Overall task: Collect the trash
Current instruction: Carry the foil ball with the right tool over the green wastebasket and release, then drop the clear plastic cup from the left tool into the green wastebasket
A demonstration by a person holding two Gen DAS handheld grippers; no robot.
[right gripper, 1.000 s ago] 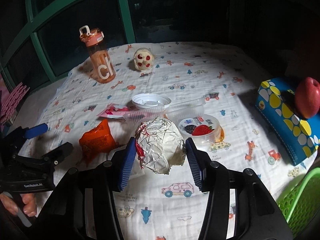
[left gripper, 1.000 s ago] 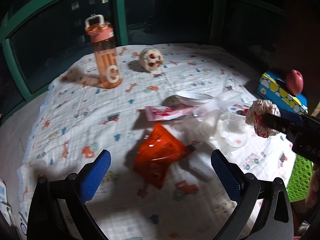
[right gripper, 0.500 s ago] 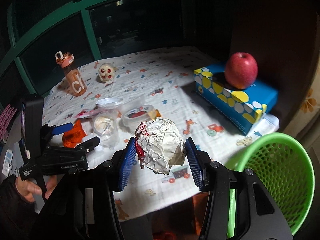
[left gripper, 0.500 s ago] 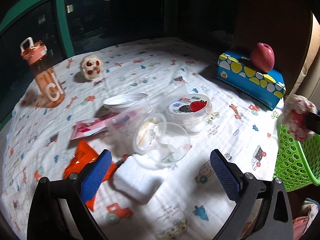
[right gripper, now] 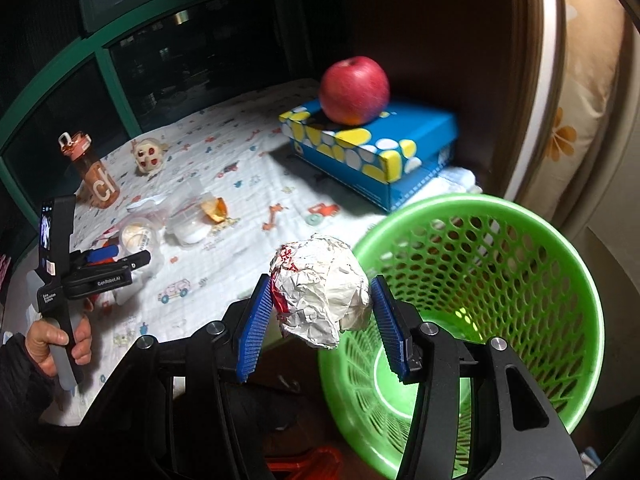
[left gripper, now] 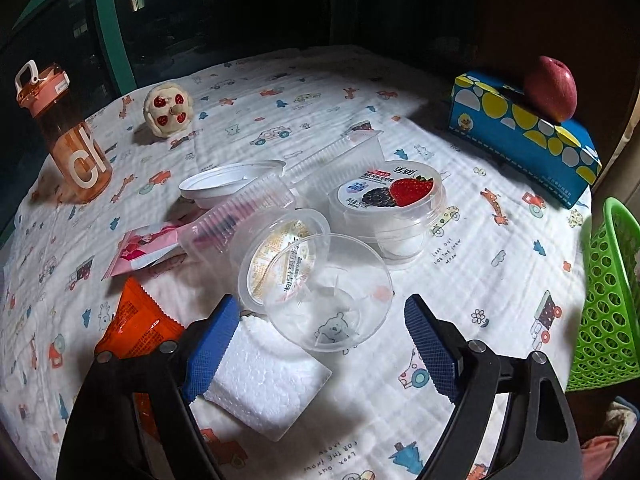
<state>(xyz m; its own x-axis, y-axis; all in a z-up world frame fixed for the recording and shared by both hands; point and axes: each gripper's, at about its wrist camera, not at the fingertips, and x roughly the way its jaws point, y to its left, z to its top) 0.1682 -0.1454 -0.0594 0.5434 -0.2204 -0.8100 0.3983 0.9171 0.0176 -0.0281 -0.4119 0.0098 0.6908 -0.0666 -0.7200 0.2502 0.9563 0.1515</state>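
Note:
My right gripper [right gripper: 320, 320] is shut on a crumpled white-and-red paper ball [right gripper: 320, 292], held at the near rim of the green mesh basket [right gripper: 540, 264] beside the table. My left gripper [left gripper: 320, 344] is open and empty, low over the table, with a clear plastic lid [left gripper: 328, 292] and a clear cup [left gripper: 280, 256] between its fingers. It also shows in the right wrist view [right gripper: 120, 260]. Other trash lies ahead: an orange snack bag [left gripper: 136, 320], a pink wrapper [left gripper: 148, 246], a white napkin [left gripper: 264, 388], a yogurt tub [left gripper: 388, 204] and clear cups [left gripper: 336, 160].
An orange water bottle [left gripper: 68, 136] and a small round toy [left gripper: 168, 108] stand at the back left. A blue tissue box [left gripper: 520, 132] with a red apple [left gripper: 552, 88] on it stands at the back right. The basket [left gripper: 612, 304] is off the table's right edge.
My right gripper has carried the paper ball off the table's right edge to the basket rim. My left gripper has moved right and forward, from the orange bag to the clear lid.

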